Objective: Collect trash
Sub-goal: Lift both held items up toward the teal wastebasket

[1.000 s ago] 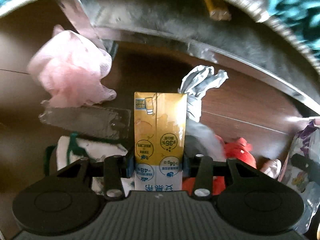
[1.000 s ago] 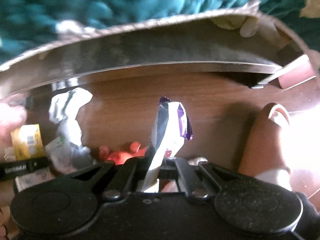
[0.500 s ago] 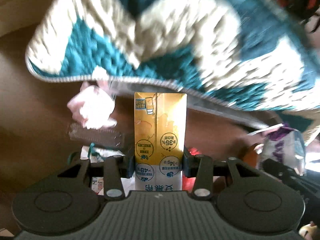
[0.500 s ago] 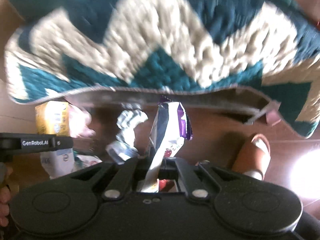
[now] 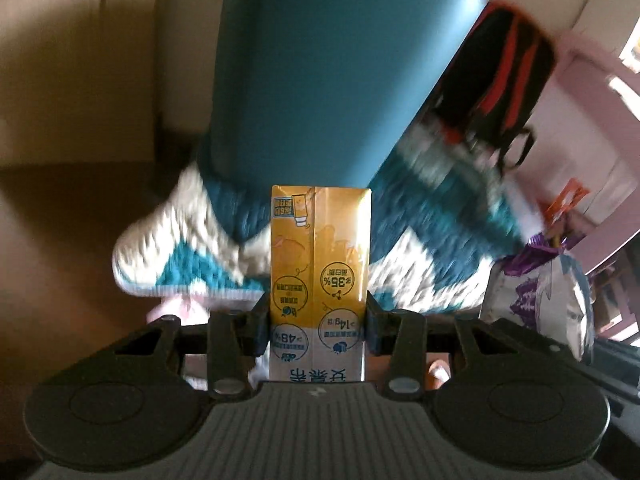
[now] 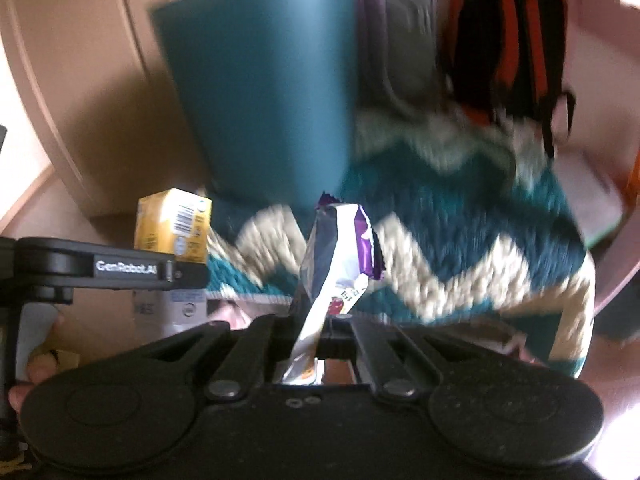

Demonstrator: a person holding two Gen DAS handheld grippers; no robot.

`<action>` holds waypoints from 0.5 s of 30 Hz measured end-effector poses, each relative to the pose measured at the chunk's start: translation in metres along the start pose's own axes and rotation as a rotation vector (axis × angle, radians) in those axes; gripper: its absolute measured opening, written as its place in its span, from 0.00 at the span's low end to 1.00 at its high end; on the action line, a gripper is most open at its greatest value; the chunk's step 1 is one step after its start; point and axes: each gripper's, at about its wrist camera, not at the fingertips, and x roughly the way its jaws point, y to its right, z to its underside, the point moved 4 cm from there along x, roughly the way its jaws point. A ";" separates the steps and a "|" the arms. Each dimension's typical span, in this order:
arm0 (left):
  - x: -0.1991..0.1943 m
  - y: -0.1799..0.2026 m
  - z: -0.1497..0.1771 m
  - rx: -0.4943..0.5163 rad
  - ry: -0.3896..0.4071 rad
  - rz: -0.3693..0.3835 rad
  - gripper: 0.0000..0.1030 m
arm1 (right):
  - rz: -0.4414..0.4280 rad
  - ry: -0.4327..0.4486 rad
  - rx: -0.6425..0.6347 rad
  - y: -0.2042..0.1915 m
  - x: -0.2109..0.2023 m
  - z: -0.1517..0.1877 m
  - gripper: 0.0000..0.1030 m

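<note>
Left wrist view: both tools lifted clear of the floor litter, each carrying trash.
Left tool (image 5: 318, 320) clamps the yellow carton (image 5: 319, 264); right tool (image 6: 310, 330) pinches the purple wrapper (image 6: 340, 252), now above the zigzag rug (image 6: 460, 240), ready for binning.

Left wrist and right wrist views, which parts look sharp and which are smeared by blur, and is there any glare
Left wrist view: the yellow carton in the left gripper is crisp, print readable; the teal and cream blanket and black-orange backpack are motion-smeared. Right wrist view: softer overall; the purple wrapper in the right gripper is clearest, background streaked, pale washed-out glare at the right edge.
</note>
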 end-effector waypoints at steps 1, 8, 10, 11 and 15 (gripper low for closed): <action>-0.010 0.003 -0.009 0.009 0.027 -0.001 0.42 | -0.002 0.025 -0.014 -0.004 -0.009 -0.009 0.00; -0.073 0.024 -0.086 0.049 0.175 0.028 0.42 | 0.003 0.204 -0.105 -0.021 -0.067 -0.091 0.00; -0.092 0.032 -0.113 0.068 0.221 0.038 0.42 | 0.009 0.251 -0.123 -0.024 -0.078 -0.119 0.00; -0.100 0.036 -0.124 0.075 0.240 0.039 0.42 | 0.010 0.271 -0.128 -0.026 -0.080 -0.132 0.00; -0.121 0.049 -0.169 0.115 0.308 0.035 0.42 | 0.025 0.348 -0.145 -0.031 -0.087 -0.185 0.00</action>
